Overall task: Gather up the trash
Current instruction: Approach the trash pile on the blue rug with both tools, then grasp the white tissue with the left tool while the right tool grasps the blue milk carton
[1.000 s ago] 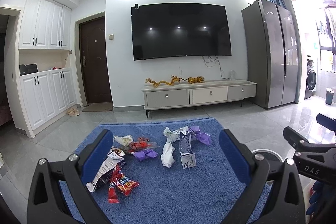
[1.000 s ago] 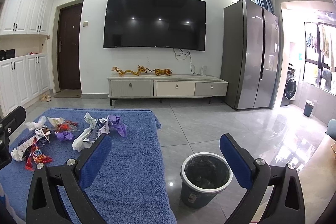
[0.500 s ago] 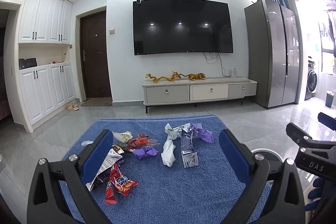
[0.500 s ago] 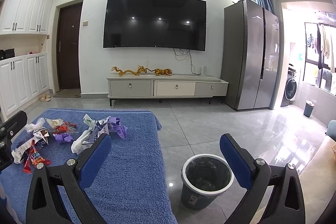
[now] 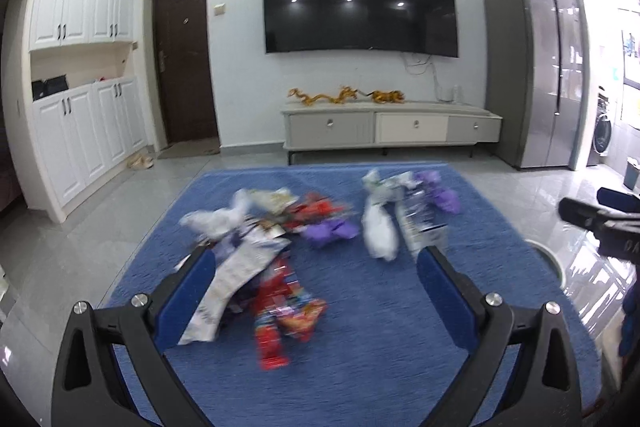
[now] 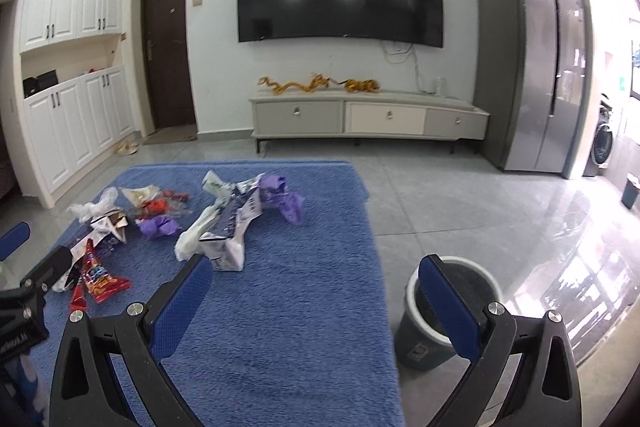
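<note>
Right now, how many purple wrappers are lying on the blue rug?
2. One purple wrapper lies mid-pile beside the red packets; the other purple wrapper is at the pile's right end on the blue rug. More may be buried.

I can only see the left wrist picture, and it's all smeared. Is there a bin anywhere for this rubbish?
Observer: Yes. The right wrist view shows a dark bin with a white rim. It stands on the tiled floor, just right of the blue cloth.
Visitor: Is the other claw carrying anything?
Observer: No. The right claw is open, with nothing between its fingers.
Visitor: What's the smeared white thing near the middle?
Observer: In the sharper view it's a crumpled white and blue carton lying on the cloth.
</note>
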The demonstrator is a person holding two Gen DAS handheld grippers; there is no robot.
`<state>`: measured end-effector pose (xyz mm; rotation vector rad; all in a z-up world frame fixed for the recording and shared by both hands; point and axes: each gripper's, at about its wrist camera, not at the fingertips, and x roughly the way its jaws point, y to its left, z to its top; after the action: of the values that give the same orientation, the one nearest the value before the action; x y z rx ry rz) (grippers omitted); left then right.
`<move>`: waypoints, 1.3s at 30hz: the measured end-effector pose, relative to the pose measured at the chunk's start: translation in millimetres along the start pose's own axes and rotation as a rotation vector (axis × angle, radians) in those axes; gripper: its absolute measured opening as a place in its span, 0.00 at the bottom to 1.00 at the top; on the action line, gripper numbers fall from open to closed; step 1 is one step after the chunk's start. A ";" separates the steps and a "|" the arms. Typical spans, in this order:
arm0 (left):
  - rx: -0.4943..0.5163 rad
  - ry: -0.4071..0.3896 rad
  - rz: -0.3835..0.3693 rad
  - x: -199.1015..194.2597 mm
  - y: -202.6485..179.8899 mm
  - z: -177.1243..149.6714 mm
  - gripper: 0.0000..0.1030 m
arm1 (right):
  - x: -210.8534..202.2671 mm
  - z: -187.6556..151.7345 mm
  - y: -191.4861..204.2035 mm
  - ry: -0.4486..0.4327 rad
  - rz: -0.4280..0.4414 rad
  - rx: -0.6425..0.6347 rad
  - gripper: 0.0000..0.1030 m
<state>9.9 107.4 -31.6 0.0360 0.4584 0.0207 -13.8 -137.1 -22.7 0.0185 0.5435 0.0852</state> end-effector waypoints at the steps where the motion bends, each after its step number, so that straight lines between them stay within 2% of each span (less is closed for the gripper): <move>1: -0.009 0.024 0.011 4.7 16.8 -4.9 0.98 | 6.4 -0.7 2.0 0.027 0.006 -0.015 1.00; 7: -0.082 0.173 0.036 31.1 99.4 -29.2 0.98 | 48.0 2.3 18.3 0.146 0.175 0.035 1.00; 10: -0.112 0.214 0.049 41.1 128.4 -37.6 0.98 | 71.6 5.7 28.6 0.185 0.204 0.017 1.00; 13: -0.142 0.242 0.027 54.3 148.3 -41.2 0.97 | 92.9 14.1 40.3 0.211 0.240 0.006 0.97; 15: -0.149 0.266 0.016 63.9 154.7 -44.9 0.97 | 109.3 20.1 47.7 0.221 0.248 -0.010 0.96; 17: -0.160 0.297 -0.011 72.3 157.7 -49.9 0.91 | 122.5 27.6 52.9 0.234 0.258 -0.011 0.95; 19: -0.175 0.333 -0.048 77.7 158.8 -56.3 0.78 | 136.2 33.4 57.6 0.249 0.263 -0.016 0.94; 21: -0.202 0.355 -0.085 82.3 162.3 -62.9 0.73 | 151.8 36.5 62.8 0.271 0.261 -0.025 0.94; 26: -0.265 0.348 -0.164 74.4 174.2 -67.9 0.72 | 178.8 35.5 72.2 0.316 0.264 -0.030 0.93; 31: -0.332 0.369 -0.216 69.9 188.7 -78.7 0.59 | 196.9 33.6 73.6 0.350 0.261 -0.026 0.90; 35: -0.381 0.382 -0.228 72.0 196.7 -81.9 0.52 | 208.1 32.6 67.6 0.381 0.259 -0.001 0.77; 39: -0.430 0.379 -0.258 69.7 205.1 -83.1 0.51 | 217.8 31.1 62.4 0.403 0.251 0.021 0.74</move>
<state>33.2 316.8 -128.9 -0.4563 0.8265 -0.1293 183.2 -56.0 -106.0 0.0910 0.9437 0.3329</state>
